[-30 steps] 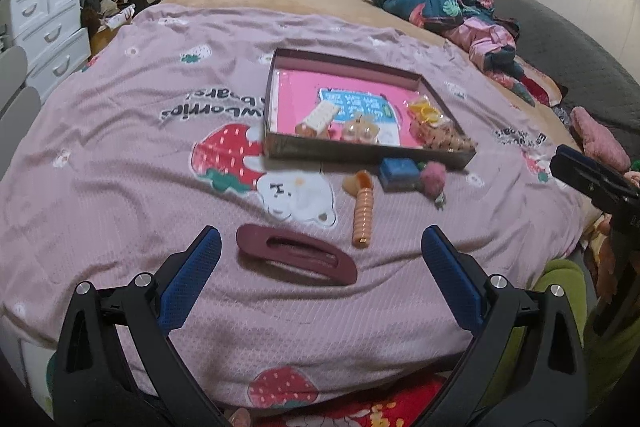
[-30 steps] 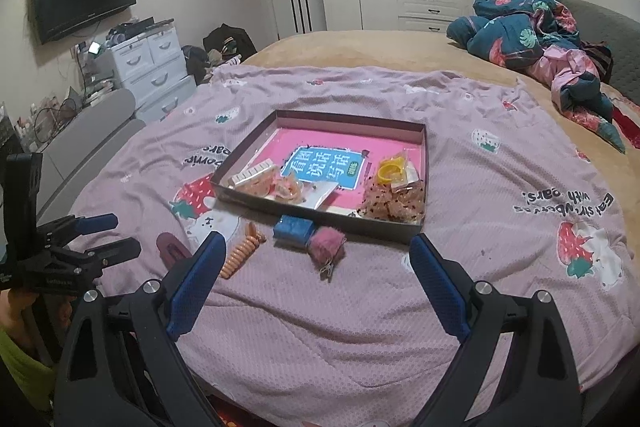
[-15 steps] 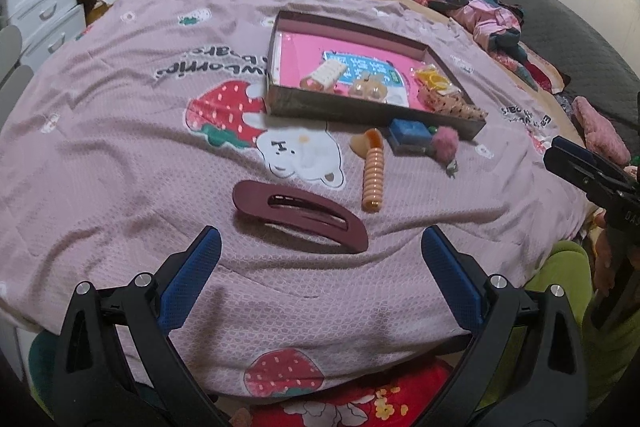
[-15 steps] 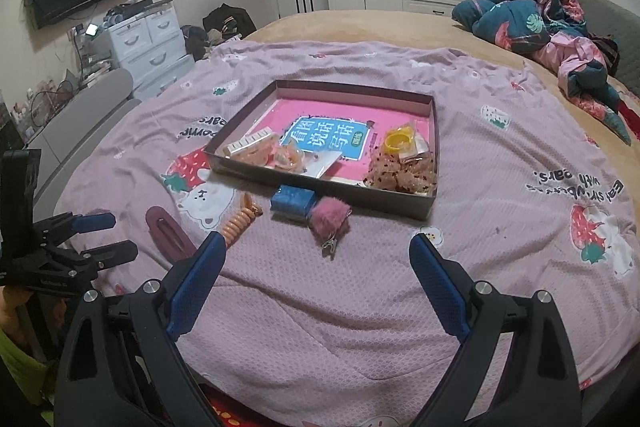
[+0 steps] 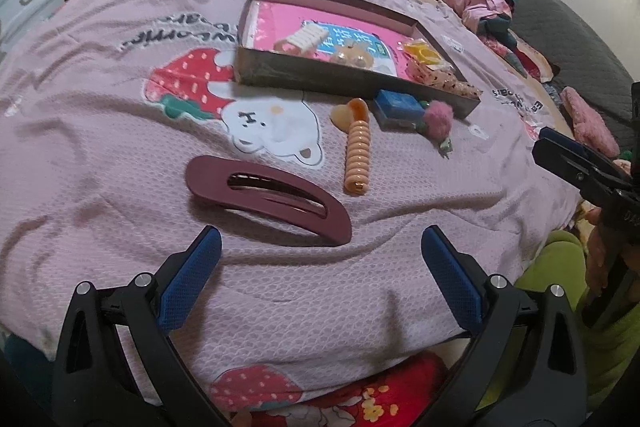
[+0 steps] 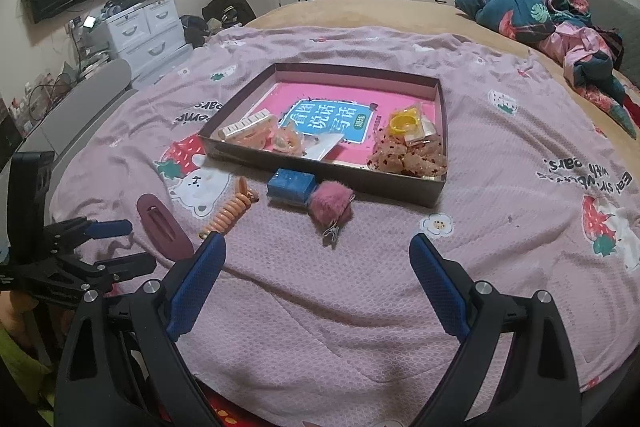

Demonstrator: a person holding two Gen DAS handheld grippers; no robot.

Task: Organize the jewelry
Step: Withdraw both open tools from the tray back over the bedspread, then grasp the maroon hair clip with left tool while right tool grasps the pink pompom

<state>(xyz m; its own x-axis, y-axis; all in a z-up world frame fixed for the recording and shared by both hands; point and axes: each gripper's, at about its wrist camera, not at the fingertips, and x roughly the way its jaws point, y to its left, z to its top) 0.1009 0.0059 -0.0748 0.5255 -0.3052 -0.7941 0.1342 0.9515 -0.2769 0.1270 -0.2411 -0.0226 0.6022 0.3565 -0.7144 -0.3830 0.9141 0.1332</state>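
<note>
likely the left gripper [image 5: 320, 259], jaws wide and empty just near of the maroon clip [image 5: 267, 199] lying flat on the blanket [image 5: 100, 155], pinches cloth instead, while the right gripper [image 6: 316, 263] also hangs open, empty.

On the bed, a pink-purple blanket [image 6: 500, 227] carries a shallow brown tray [image 6: 434, 187] with a pink floor. Inside it lie a cream hair clip [image 6: 245, 125], a yellow ring [image 6: 405, 123] and speckled scrunchies [image 6: 408, 157]. Just in front of the tray sit a blue box [image 6: 289, 185] and a pink pompom clip [image 6: 331, 205], touching each other. Left of them lie an orange spiral clip [image 6: 230, 213] and a maroon barrette [image 6: 163, 225]. The right gripper [image 6: 316, 255] spreads its 2 blue-padded fingers [image 6: 196, 277] wide, holding nothing. The left gripper [image 6: 120, 245] hovers near the barrette, jaws parted.
</note>
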